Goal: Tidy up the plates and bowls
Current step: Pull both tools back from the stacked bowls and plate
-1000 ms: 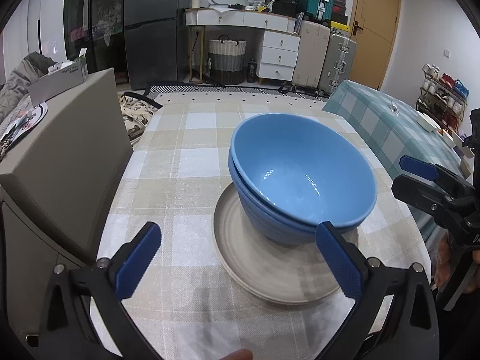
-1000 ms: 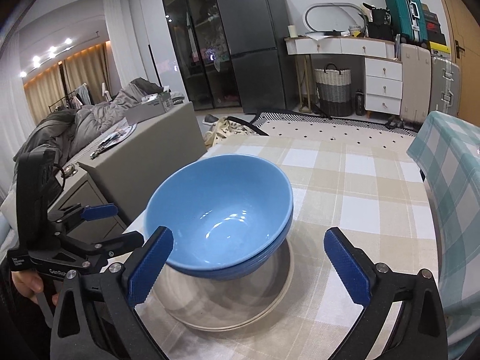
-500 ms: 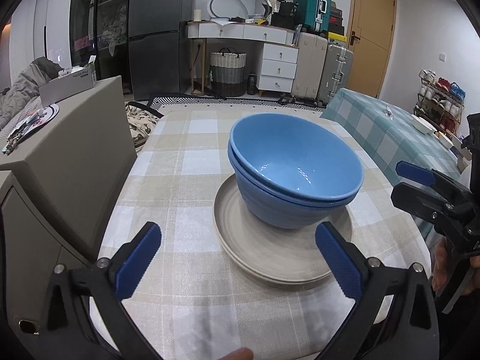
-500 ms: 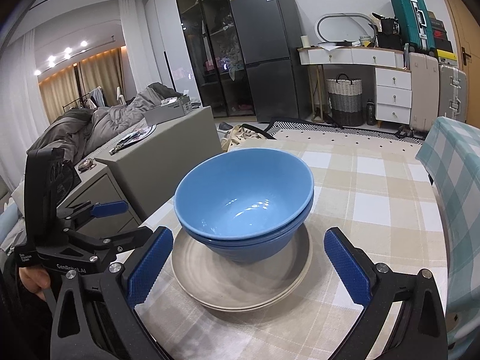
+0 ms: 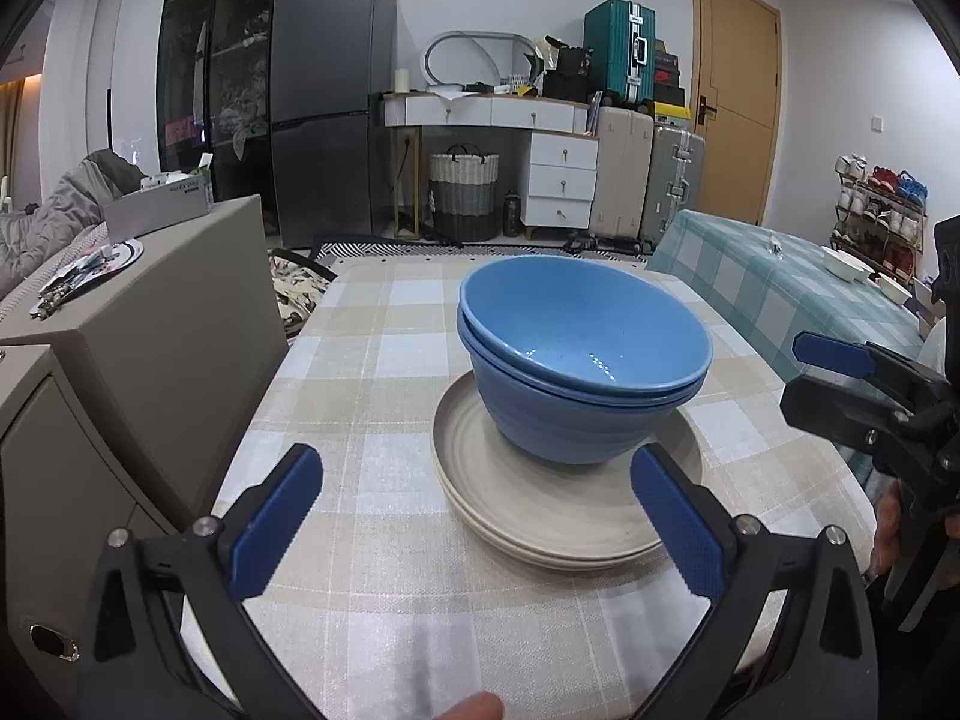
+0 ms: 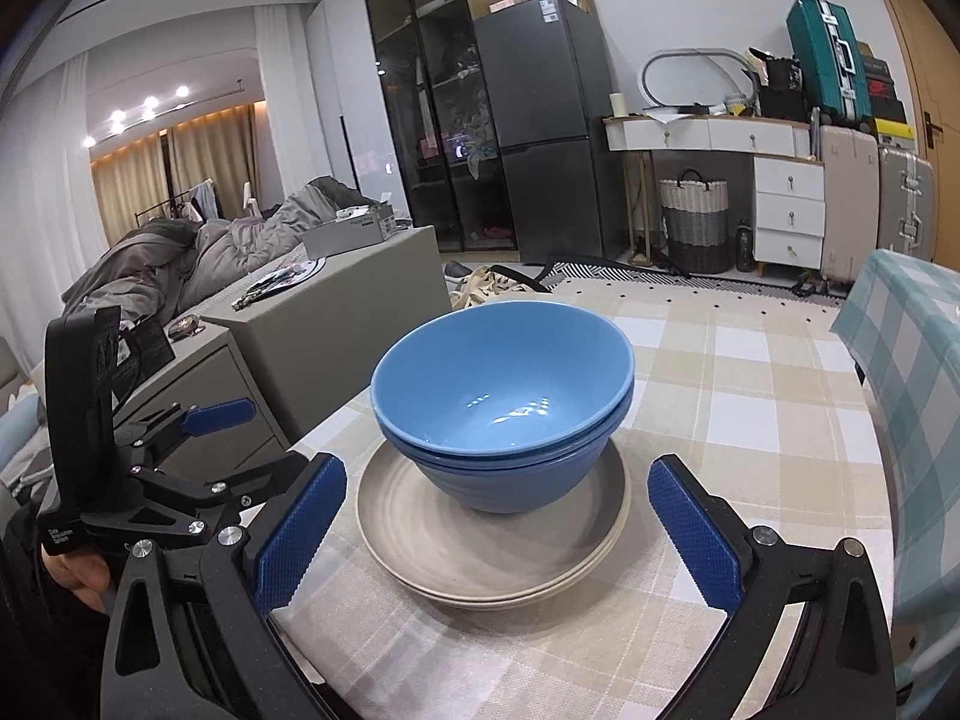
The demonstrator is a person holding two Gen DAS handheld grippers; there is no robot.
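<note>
Two nested blue bowls (image 5: 576, 360) sit on stacked beige plates (image 5: 540, 516) on the checked tablecloth; they also show in the right wrist view, bowls (image 6: 504, 402) on plates (image 6: 480, 546). My left gripper (image 5: 477, 531) is open and empty, in front of the stack near the table's front edge. My right gripper (image 6: 495, 534) is open and empty, also held back from the stack. Each gripper shows in the other's view: the right one (image 5: 864, 384) at the table's right, the left one (image 6: 180, 450) at its left.
A grey cabinet (image 5: 138, 324) stands close against the table's left side. A teal-checked table (image 5: 780, 282) with small white dishes lies to the right. A fridge, drawers, basket and suitcases line the far wall.
Both grippers have drawn back and lowered from the stack, so the bowls and plates look smaller and farther off. Both stayed open; the stack has not moved.
</note>
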